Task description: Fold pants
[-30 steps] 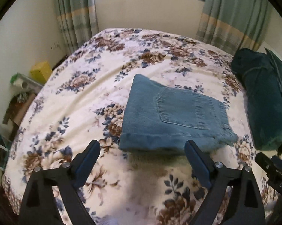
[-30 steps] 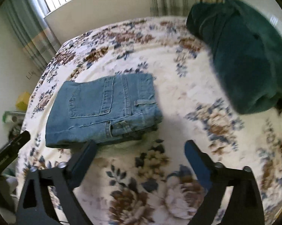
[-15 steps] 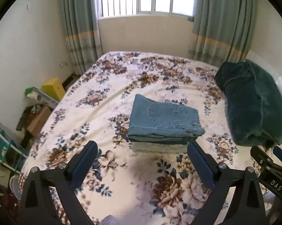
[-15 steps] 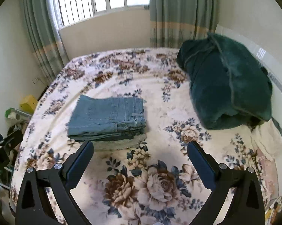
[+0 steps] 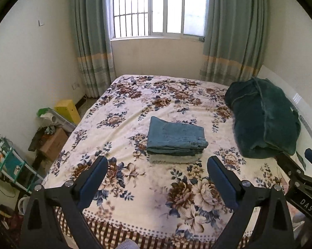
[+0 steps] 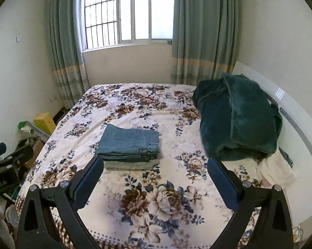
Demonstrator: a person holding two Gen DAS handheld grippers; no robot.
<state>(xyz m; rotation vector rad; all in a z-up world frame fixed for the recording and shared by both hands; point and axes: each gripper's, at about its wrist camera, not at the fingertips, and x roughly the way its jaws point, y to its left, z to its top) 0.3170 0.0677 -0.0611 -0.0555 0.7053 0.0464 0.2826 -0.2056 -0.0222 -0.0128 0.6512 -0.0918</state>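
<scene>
The blue denim pants (image 5: 175,138) lie folded in a neat rectangular stack in the middle of the floral bed (image 5: 122,124); they also show in the right wrist view (image 6: 130,143). A pale grey folded layer lies under them. My left gripper (image 5: 157,178) is open and empty, held back above the near edge of the bed. My right gripper (image 6: 156,179) is open and empty too, well short of the pants. The right gripper's body also shows at the right edge of the left wrist view (image 5: 301,186).
A rolled dark green blanket (image 5: 263,118) lies at the bed's right side by the white headboard (image 6: 297,112). A yellow box (image 5: 67,110), a cardboard box (image 5: 53,143) and a cluttered rack (image 5: 8,164) stand on the floor at left. Curtained window (image 5: 158,8) behind.
Both grippers have pulled back and up from the folded pants, which now look smaller and farther away. The pants have stayed put. Both grippers stayed open.
</scene>
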